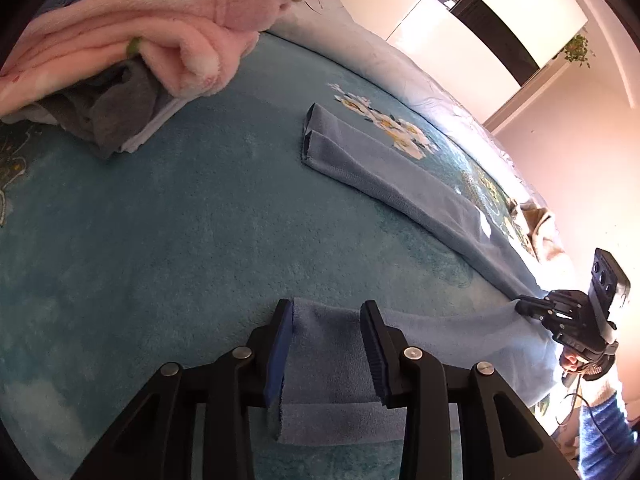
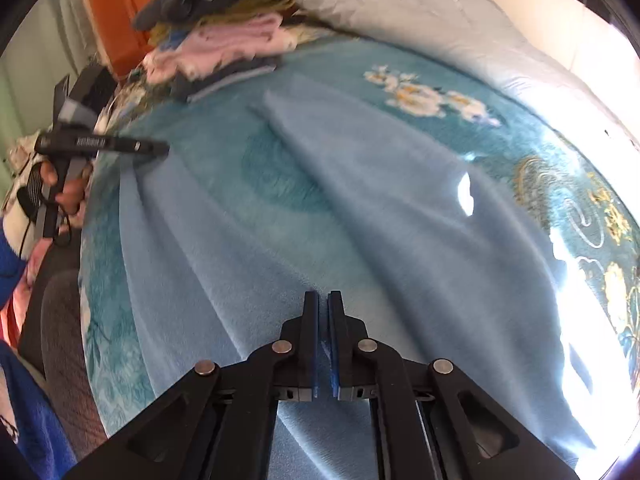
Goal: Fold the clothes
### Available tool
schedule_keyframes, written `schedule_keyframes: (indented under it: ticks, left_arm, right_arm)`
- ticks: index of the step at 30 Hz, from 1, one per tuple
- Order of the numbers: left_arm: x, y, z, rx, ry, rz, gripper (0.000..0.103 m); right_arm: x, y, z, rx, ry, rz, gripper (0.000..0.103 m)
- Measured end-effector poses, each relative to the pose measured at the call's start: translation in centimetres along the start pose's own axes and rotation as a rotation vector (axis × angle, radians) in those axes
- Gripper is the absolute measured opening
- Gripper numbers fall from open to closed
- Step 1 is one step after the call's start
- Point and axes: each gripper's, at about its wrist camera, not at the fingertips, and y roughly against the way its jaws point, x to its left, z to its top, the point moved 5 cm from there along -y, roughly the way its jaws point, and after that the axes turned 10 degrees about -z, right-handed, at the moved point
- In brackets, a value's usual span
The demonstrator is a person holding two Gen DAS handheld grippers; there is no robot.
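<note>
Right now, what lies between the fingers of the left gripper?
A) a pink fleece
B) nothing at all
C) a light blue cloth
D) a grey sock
C: in the left wrist view the left gripper has its jaws apart with a folded edge of the light blue cloth lying between them on the teal blanket.

Left gripper (image 1: 328, 344) parted and angled down; right gripper (image 2: 323, 340) closed.
</note>
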Motion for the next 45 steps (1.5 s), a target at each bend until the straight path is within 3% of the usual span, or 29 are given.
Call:
schedule_keyframes:
  ticks: [6,12,17,21,22,23,25,26,27,28,29,30,33,36,37,38,39,45]
  left_arm:
    - [0.2,2.1,0.0,-0.085,0.061,-0.006,0.038]
    - [0.7,5.9,-3.1,-0.172,0.163,-0.020,0.045]
    - [0.3,6.0,-6.5,-0.149,0.223,-0.085,0.049]
    - [-0.3,3.7,-6.9,-0.111,0.212,-0.077,0.050]
    - [-0.5,3.3,-6.7,-0.111,0.211,-0.078,0.050]
    - [-0.7,3.0,-6.6,-0.112,0.211,-0.078,0.050]
    - [-1.1,2.3,-6.2,-0.112,0.211,-0.077,0.048]
    - [-1.1,2.1,-6.0,-0.115,0.215,-0.074,0.047]
    - [-1.1,2.0,-5.8,-0.118,0.221,-0.070,0.042]
    - [-1.0,1.9,-5.7,-0.120,0.230,-0.065,0.029]
    - [-0.8,1.9,-5.6,-0.122,0.246,-0.053,0.022]
    - [-0.6,1.9,-5.5,-0.125,0.262,-0.037,0.006]
    - [-0.2,2.3,-5.2,-0.164,0.326,-0.076,0.005]
    - [-0.8,3.1,-4.3,-0.188,0.307,-0.081,0.004]
    - [-1.0,3.4,-4.0,-0.195,0.298,-0.081,0.004]
    - [-1.3,3.7,-3.6,-0.203,0.286,-0.080,0.004]
    - [-1.6,4.0,-3.3,-0.212,0.272,-0.080,0.004]
    - [-2.9,7.0,-2.8,-0.258,0.207,-0.085,0.004]
  right_arm:
    - [-2.1,-0.7,0.9,-0.009,-0.123,-0.040,0.002]
    - [-4.1,5.4,-2.0,-0.139,-0.263,-0.088,0.002]
    - [-7.1,11.6,-10.6,-0.199,-0.489,-0.204,0.002]
    - [-9.8,16.6,-20.4,-0.223,-0.758,-0.327,0.004]
    - [-10.5,17.7,-22.9,-0.222,-0.833,-0.357,0.010]
    - [-11.0,18.1,-24.7,-0.223,-0.896,-0.364,0.027]
    - [-12.0,18.5,-27.7,-0.228,-1.013,-0.355,0.047]
    - [-12.5,18.7,-29.2,-0.231,-1.071,-0.350,0.047]
    - [-13.0,18.9,-30.7,-0.233,-1.130,-0.345,0.047]
    - [-13.4,18.7,-31.2,-0.251,-1.169,-0.313,0.047]
    - [-13.8,18.4,-31.2,-0.276,-1.198,-0.269,0.048]
    - [-14.3,18.0,-31.2,-0.292,-1.230,-0.247,0.049]
    - [-15.8,17.1,-31.5,-0.319,-1.328,-0.225,0.049]
    - [-17.2,16.7,-32.2,-0.320,-1.410,-0.238,0.049]
    - [-17.5,16.7,-32.5,-0.316,-1.435,-0.243,0.039]
    - [-17.6,16.8,-32.5,-0.303,-1.451,-0.248,0.009]
    - [-17.6,17.2,-32.4,-0.311,-1.460,-0.243,0.004]
    - [-14.9,22.2,-31.5,-0.462,-1.412,-0.253,0.003]
